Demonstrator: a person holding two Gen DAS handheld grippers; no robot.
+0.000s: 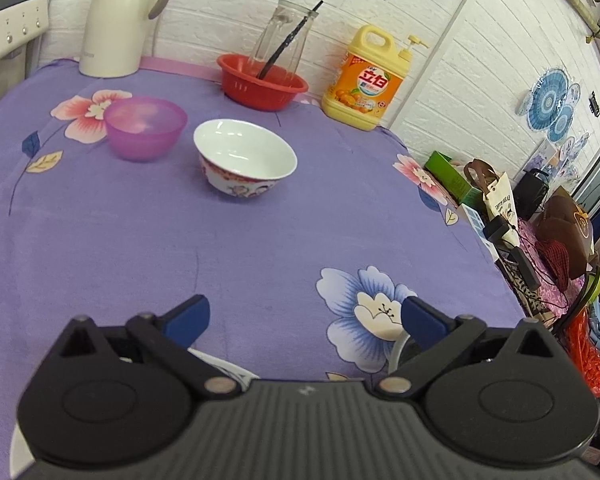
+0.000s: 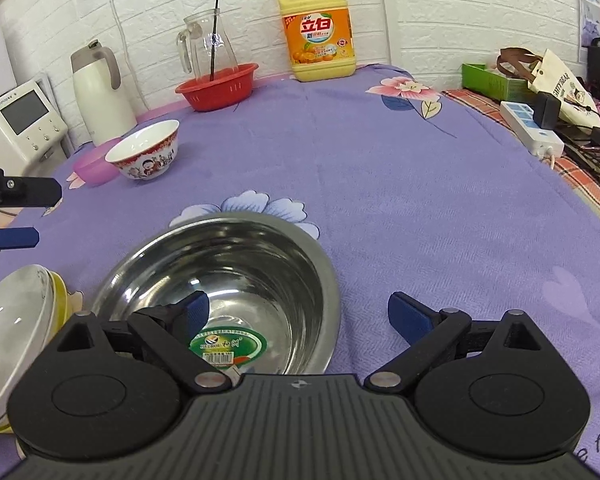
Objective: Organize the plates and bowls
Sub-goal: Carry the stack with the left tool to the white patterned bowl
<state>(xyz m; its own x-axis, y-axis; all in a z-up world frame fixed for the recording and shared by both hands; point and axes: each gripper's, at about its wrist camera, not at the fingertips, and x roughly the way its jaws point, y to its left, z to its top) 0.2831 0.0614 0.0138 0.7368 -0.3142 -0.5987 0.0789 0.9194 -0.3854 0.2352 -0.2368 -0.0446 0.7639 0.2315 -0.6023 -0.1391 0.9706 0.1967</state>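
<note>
Left wrist view: the left gripper (image 1: 304,316) hangs with its jaws spread wide, blue pads well apart, nothing between them but the purple flowered cloth (image 1: 260,240) that covers the counter. Ahead on the cloth stands a white porcelain bowl (image 1: 245,159) with a red patterned outside, upright. Just to its left and a little farther back sits a translucent pink plastic bowl (image 1: 145,127), close to it; contact cannot be told. At the back by the white brick wall: a cream thermos jug (image 1: 120,16), a red basket (image 1: 262,86) holding a clear glass pitcher (image 1: 282,36) with a dark stick in it, and a yellow detergent bottle (image 1: 366,80). Right wrist view: the right gripper (image 2: 296,316) is also wide open, gripping nothing. Its left pad hangs over the inside of a steel bowl (image 2: 236,256) with a green sticker on its bottom; its right pad is outside the rim, over bare cloth, so the near right rim lies between the pads, untouched as far as can be seen. At the lower left, just beside the steel bowl, a white bowl (image 2: 12,320) rests nested in a yellow one (image 2: 62,294), both tilted. A power strip (image 2: 530,128) lies at the counter's far right edge.
</note>
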